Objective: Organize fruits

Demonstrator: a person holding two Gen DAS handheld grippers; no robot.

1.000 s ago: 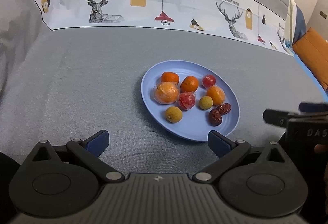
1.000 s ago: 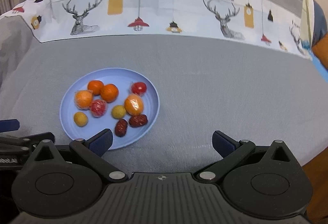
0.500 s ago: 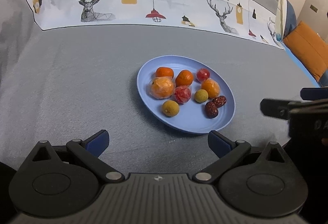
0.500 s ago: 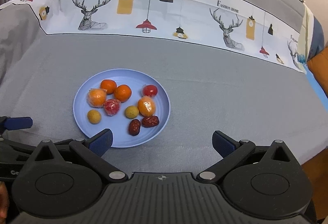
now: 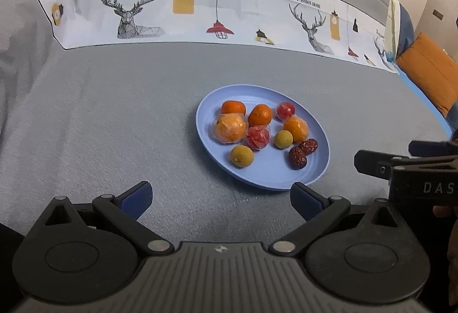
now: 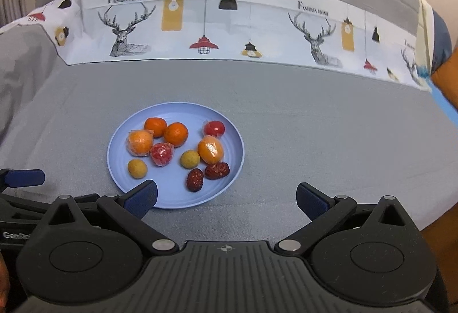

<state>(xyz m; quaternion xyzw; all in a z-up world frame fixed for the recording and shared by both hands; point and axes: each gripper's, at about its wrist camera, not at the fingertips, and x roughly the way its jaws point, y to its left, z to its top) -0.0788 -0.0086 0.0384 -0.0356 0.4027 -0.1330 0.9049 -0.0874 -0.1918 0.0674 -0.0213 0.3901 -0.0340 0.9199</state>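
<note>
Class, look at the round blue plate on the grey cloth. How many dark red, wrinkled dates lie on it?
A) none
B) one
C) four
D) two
D: two dark red wrinkled dates lie side by side near the front edge of the round blue plate, beside the plastic-wrapped orange fruit; both the left gripper and the right gripper are open and hold nothing.

2 low wrist views facing forward over grey cloth, sharing the blue plate (image 5: 320, 170) (image 6: 117, 167) nearby.
</note>
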